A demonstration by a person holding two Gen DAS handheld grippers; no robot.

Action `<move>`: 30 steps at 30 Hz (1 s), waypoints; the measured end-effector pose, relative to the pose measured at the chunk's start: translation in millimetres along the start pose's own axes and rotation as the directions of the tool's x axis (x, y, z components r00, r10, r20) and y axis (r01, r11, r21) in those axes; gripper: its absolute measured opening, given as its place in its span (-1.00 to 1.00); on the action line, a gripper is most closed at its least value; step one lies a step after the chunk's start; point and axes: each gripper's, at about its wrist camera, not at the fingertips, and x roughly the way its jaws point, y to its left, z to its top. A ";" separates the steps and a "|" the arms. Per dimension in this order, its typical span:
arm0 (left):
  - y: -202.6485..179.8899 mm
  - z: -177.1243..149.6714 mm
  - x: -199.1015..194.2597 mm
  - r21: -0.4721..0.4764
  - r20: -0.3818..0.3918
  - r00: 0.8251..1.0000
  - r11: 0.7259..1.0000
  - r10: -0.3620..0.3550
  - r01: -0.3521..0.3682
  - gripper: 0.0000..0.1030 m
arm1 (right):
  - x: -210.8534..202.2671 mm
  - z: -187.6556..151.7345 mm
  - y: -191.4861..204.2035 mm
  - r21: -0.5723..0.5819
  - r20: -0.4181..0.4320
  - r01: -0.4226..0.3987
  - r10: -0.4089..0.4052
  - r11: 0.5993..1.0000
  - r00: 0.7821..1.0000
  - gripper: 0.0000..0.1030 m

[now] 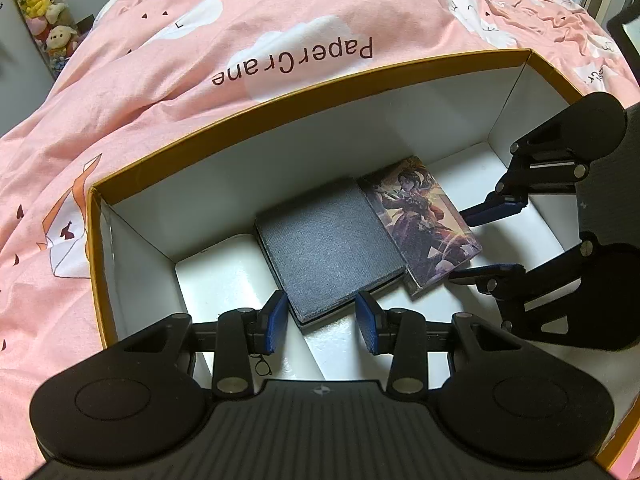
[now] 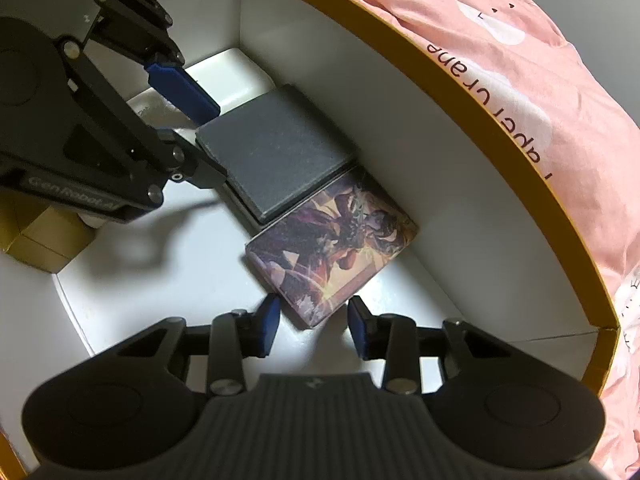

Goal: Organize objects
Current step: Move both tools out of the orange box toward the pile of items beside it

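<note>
Pink bedding [image 1: 168,92] printed "Paper Crane" surrounds an open orange-rimmed box [image 1: 320,80] with white walls. On its floor, near the far wall, a dark grey textured case [image 1: 330,240] lies flat, touching an illustrated card box [image 1: 424,220] along one long edge. The left gripper [image 1: 323,322] has its jaws parted either side of the grey case's near corner. The right gripper [image 2: 312,326] is likewise spread around the card box's corner, gripping nothing. Plush toys [image 1: 40,8] stand beyond the bed.

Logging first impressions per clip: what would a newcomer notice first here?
Two flat items lying side by side on the floor of a white box with a gold rim: a dark grey case and an illustrated card box. Both open grippers, left and right, reach in toward them. Pink bedding surrounds the box.
</note>
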 end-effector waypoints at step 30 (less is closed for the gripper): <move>-42.5 -115.9 -164.5 -0.157 0.287 0.951 0.973 -0.117 0.167 -0.06 | -169.5 -104.4 111.3 0.570 0.353 -0.072 -0.164 0.818 0.921 0.25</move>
